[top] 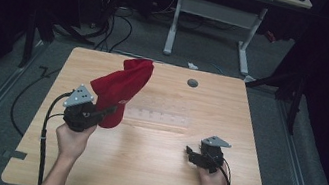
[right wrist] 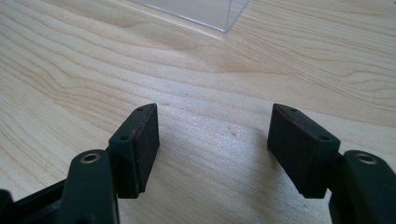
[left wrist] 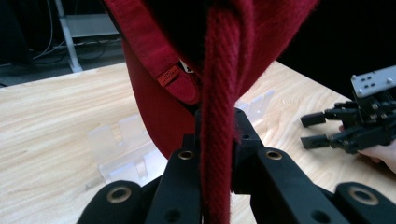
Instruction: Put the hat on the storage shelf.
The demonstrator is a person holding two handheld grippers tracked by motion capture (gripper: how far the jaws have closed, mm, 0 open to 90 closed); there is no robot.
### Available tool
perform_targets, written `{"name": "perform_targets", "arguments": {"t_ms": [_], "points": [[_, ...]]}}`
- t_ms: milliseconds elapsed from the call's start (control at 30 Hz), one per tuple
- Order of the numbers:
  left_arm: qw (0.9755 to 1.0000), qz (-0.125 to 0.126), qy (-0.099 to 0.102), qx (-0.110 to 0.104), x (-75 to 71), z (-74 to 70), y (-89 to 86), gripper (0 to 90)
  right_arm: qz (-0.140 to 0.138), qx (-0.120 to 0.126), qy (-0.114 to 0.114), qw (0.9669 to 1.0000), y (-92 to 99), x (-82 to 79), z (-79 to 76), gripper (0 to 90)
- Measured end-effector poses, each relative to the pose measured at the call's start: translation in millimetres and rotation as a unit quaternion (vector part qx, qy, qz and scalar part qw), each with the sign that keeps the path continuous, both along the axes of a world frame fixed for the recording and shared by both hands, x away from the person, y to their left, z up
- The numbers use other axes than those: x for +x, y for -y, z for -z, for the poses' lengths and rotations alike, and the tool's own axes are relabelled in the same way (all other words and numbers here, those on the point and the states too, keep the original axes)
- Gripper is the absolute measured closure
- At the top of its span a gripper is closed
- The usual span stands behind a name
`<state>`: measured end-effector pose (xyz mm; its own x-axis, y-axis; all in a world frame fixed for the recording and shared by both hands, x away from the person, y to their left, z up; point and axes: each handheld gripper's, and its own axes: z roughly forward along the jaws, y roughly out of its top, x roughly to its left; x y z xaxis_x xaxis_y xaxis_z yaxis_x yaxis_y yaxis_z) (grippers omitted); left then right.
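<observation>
Wooden table (top: 149,171): left gripper (top: 110,110) clenched on red cap (top: 119,90), lifting it clear; right gripper (top: 191,154) released, empty, resting aside.

Black claws (top: 111,110), grey three-cornered plates, cables

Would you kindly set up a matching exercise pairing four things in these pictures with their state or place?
Things:
1. left gripper
2. right gripper
3. red cap
4. clear stand

States or places:
A. lies on the table's middle
B. open, with nothing between the jaws
C. shut on a red strap
D. held up above the table

Pairs: 1-C, 2-B, 3-D, 4-A
</observation>
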<state>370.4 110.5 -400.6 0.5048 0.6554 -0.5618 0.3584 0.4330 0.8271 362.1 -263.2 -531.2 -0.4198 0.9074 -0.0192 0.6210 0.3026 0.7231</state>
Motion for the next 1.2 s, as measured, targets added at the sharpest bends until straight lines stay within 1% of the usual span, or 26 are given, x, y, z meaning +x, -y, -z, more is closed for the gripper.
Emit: {"name": "perform_targets", "arguments": {"t_ms": [200,367,600,767,867,933,1200], "points": [[1.0000,-0.006,0.003,0.004,12.0,-1.6,1.5,84.3,0.000,0.000,0.000,1.0000,0.0,0.0,0.0,34.2],[0.9998,-0.016,0.004,0.007,21.9,-1.0,0.4,84.3,0.000,0.000,0.000,1.0000,-0.1,0.0,0.0,34.2],[0.9996,-0.025,0.007,0.007,28.6,0.1,-1.8,84.3,0.000,0.000,0.000,1.0000,-0.1,0.0,0.0,34.1],[0.9993,-0.034,0.012,0.002,33.3,-0.8,-3.6,84.3,0.000,0.000,0.000,1.0000,-0.1,0.0,0.0,33.9],[0.9992,-0.035,0.016,-0.002,36.2,-1.7,-3.8,84.3,-0.001,0.000,-0.001,1.0000,-0.1,0.0,0.0,33.7],[0.9992,-0.035,0.013,-0.012,38.8,-1.5,-4.4,84.3,-0.001,0.000,0.000,1.0000,-0.2,0.0,0.0,33.7],[0.9987,-0.039,0.007,-0.031,51.0,2.7,-3.6,84.4,-0.001,0.000,0.000,1.0000,-0.2,0.0,0.0,33.7]]}}
